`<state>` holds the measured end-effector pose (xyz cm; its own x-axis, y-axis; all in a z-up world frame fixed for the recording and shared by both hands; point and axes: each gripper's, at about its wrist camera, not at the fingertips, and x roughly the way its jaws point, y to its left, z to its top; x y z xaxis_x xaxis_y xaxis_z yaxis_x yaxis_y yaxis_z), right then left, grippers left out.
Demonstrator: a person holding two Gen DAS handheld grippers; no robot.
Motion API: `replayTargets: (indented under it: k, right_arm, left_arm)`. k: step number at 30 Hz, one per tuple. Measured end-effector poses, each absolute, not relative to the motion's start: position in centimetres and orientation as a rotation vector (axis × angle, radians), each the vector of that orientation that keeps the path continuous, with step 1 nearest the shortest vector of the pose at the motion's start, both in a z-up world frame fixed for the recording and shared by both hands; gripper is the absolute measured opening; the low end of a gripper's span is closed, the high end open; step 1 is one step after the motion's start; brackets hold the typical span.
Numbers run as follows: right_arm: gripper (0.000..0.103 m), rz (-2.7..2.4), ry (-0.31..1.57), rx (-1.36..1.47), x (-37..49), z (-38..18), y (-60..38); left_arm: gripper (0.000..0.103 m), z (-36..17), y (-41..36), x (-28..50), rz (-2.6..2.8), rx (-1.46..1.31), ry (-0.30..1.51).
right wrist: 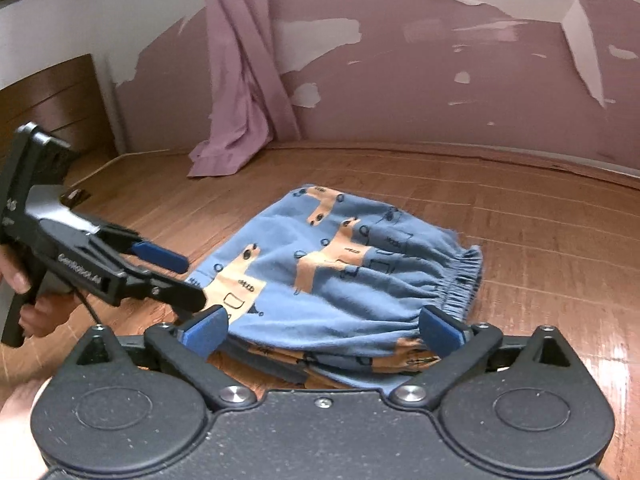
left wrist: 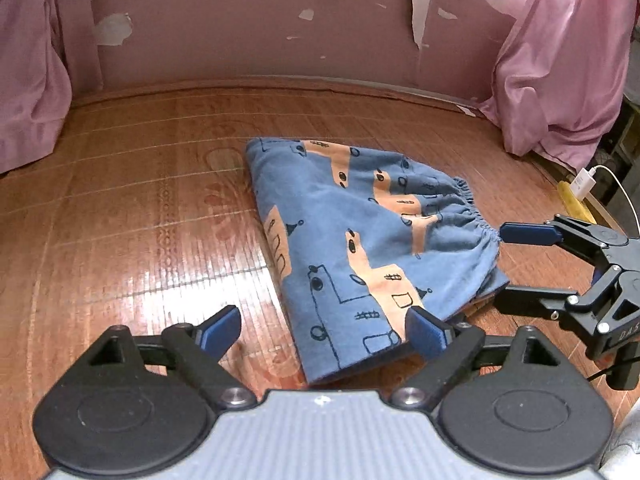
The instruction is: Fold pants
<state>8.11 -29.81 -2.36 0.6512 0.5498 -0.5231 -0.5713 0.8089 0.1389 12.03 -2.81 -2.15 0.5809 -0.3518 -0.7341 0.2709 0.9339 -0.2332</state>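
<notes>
Fingers [left wrist: 224,330] spread wide beside folded pants [left wrist: 360,248], seemingly untouched.

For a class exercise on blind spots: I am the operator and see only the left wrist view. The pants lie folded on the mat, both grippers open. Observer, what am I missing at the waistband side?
Observer: In the right wrist view, the pants show stacked layers at the near edge, with orange-printed fabric peeking out beneath the top layer.
Operator: Where does the right gripper sit?
Observer: The right gripper is open, its fingers spanning that near edge of the pants, beside the elastic waistband.
Operator: And my left gripper?
Observer: The left gripper is open at the pants' left corner, a hand on its handle.
</notes>
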Motion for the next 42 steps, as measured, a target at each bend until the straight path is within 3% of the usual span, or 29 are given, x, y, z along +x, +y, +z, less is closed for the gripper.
replayTargets:
  k: [12,27,36,42]
  right_arm:
    - [0.102,0.439,0.651,-0.007,7.3,-2.4,-31.7]
    - [0.102,0.313,0.69,0.146,9.0,-3.2,-34.8]
    - [0.102,0.48,0.547,0.184,10.1,-2.7,-35.5]
    - [0.102,0.712,0.546,0.274,17.3,-2.7,-36.0]
  left_arm:
    - [0.102,-1.3,-1.8,11.5,-0.269,-0.155,0.903]
    - [0.103,-0.6,-3.1,10.8,-0.223,-0.144,0.917]
    - [0.103,-0.3,-4.0,11.7,-0.249,-0.184,0.9]
    - [0.103,-1.3,-3.8,12.6,-0.3,-0.238,0.907]
